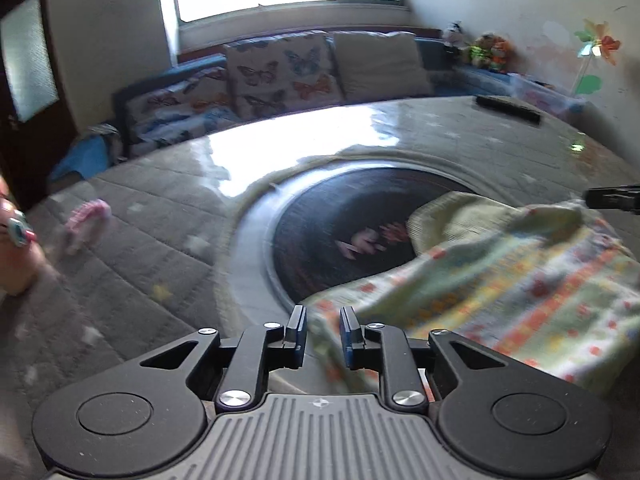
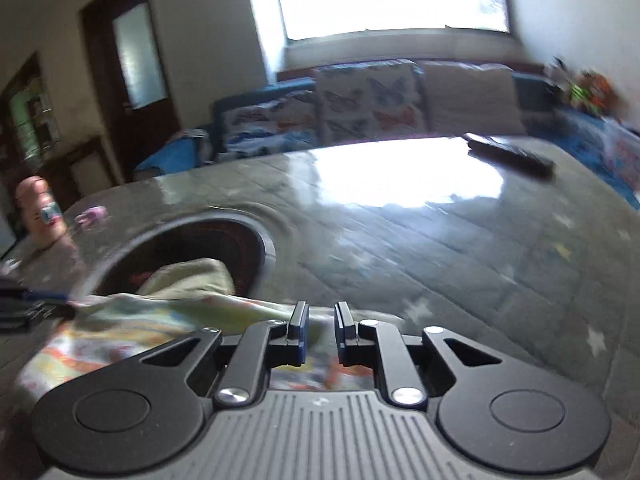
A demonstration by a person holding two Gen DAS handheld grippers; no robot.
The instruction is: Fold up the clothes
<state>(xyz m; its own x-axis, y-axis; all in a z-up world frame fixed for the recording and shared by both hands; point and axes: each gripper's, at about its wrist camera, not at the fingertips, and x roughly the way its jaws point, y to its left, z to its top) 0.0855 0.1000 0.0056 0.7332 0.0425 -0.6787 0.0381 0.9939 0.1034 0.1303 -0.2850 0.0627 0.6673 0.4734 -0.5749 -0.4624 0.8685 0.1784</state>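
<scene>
A pale green garment (image 1: 500, 280) with bands of orange and yellow lies crumpled on the grey quilted table (image 1: 160, 240), partly over a dark round inset (image 1: 340, 220). My left gripper (image 1: 323, 312) sits at the garment's near left edge. Its jaws stand slightly apart, with blurred cloth in the gap. In the right wrist view the garment (image 2: 160, 312) spreads to the left of my right gripper (image 2: 322, 306), whose jaws are also a little apart over the cloth's edge. Each gripper shows in the other's view: the right gripper (image 1: 612, 198), the left gripper (image 2: 24, 304).
A black remote (image 1: 508, 108) lies at the far right of the table, and a small pink toy (image 1: 86, 216) at the left. A blurred pink shape with a blue band (image 1: 16, 240) is at the left edge. Behind stands a sofa with butterfly cushions (image 1: 280, 68).
</scene>
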